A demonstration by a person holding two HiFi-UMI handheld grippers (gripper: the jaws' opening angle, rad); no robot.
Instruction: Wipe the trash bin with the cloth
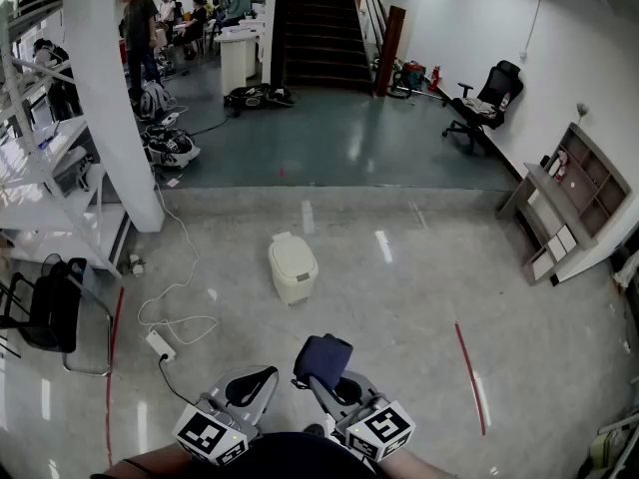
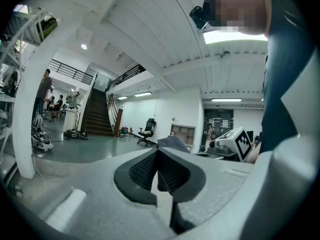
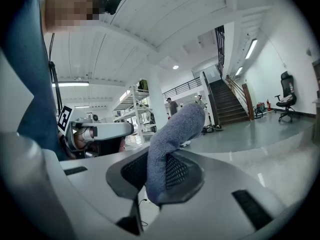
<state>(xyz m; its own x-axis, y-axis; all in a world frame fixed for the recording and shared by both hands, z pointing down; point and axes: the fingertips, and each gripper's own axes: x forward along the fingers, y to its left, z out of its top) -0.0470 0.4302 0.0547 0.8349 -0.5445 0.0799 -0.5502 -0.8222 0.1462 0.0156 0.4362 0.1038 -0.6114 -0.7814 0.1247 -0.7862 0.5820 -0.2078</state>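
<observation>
The lower end of the cloth (image 3: 172, 134) is hidden from me between the right tongs (image 3: 158, 175). The far people (image 1: 140, 28) on the left are too small for me to tell more.

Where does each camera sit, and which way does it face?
Head view: on the person's head, facing down-forward at trash bin; left claw, right claw with cloth at bottom.
Left gripper view: on left claw, along its shut, empty jaws toward stairs; torso at right.
Right gripper view: on right claw, along jaws clamping cloth, toward stairs; torso at left.
Shared: stairs, office chair in all three.
</observation>
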